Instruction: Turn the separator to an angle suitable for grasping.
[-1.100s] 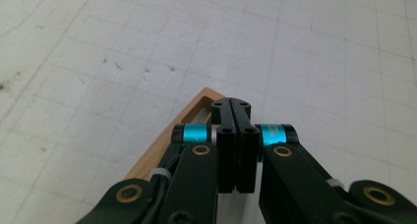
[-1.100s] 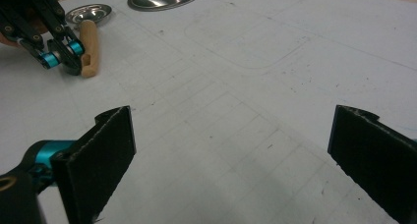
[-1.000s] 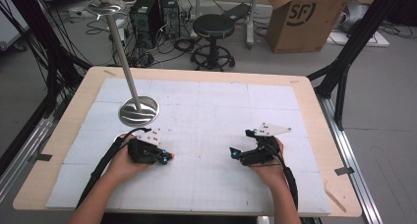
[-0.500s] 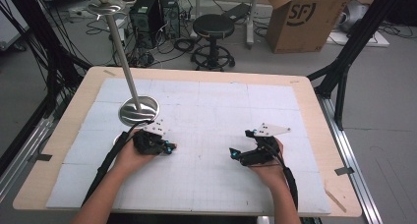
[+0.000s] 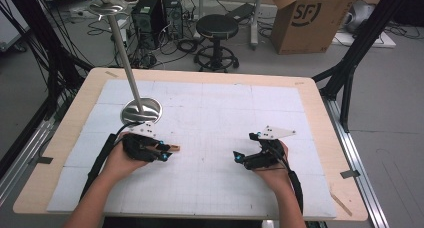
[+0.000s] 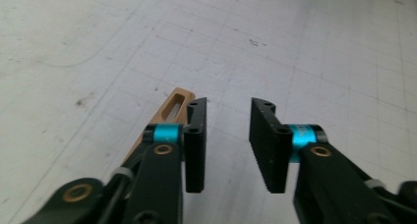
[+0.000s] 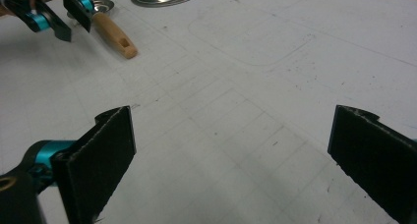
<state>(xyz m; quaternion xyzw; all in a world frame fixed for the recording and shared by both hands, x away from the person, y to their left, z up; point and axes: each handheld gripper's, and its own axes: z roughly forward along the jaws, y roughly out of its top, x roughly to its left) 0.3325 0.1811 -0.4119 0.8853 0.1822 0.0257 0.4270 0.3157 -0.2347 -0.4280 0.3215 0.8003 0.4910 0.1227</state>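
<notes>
My left gripper [image 5: 167, 152] sits low over the white mat [image 5: 225, 113], near the front left. Its jaws [image 6: 226, 106] have just been opening and now stand apart with nothing between them. A wooden handle [image 6: 174, 106] with a slot in its end lies on the mat just outside the left jaw. From the right gripper view that handle [image 7: 115, 35] joins a small metal part [image 7: 103, 7] beside the left gripper [image 7: 54, 17]. My right gripper [image 5: 236, 157] rests at the front right, its jaws [image 7: 231, 118] wide open over bare mat.
A metal stand with a round shiny base [image 5: 141, 110] and a slanted pole [image 5: 122, 53] rises just behind the left hand. The wooden table edge [image 5: 320, 108] frames the mat. A stool, boxes and cables lie on the floor beyond.
The left hand has shifted slightly toward the stand's base and its jaws have opened. The wooden handle now shows past its tips. The right hand has not moved.
</notes>
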